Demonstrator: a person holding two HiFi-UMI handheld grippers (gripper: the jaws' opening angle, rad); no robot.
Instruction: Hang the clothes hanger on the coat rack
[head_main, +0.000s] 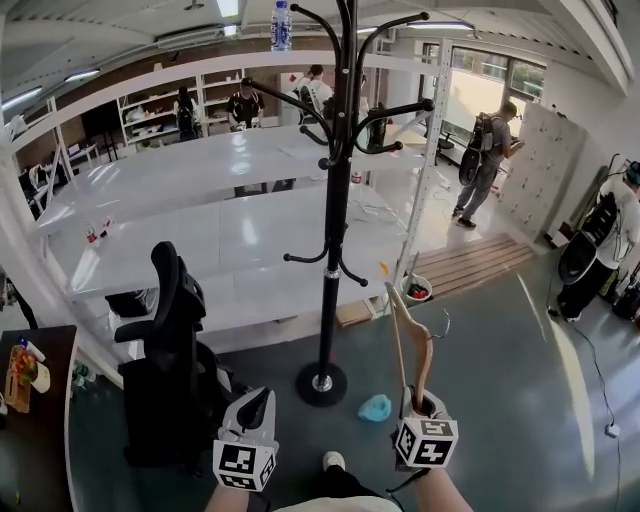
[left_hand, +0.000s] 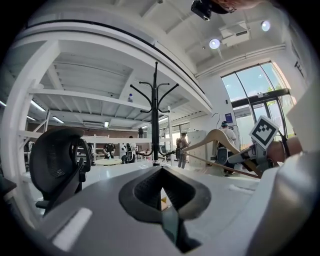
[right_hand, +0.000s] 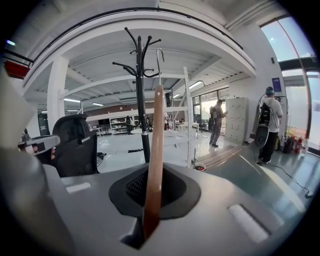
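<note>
The black coat rack (head_main: 335, 200) stands on the grey floor ahead of me, its round base (head_main: 321, 384) just beyond my grippers. My right gripper (head_main: 425, 405) is shut on one end of a wooden clothes hanger (head_main: 410, 340), which rises up and away, right of the pole. In the right gripper view the hanger (right_hand: 156, 140) runs straight up between the jaws, and the rack (right_hand: 142, 100) stands just left of it. My left gripper (head_main: 255, 410) is shut with nothing in it, low and left of the base. The left gripper view shows the rack (left_hand: 155, 115) ahead and the hanger (left_hand: 215, 137) to the right.
A black office chair (head_main: 170, 340) stands close on the left. A small blue object (head_main: 376, 407) lies on the floor by the rack's base. White tables and shelving (head_main: 240, 240) fill the space behind the rack, with a water bottle (head_main: 282, 25) on top. Several people stand farther back and right.
</note>
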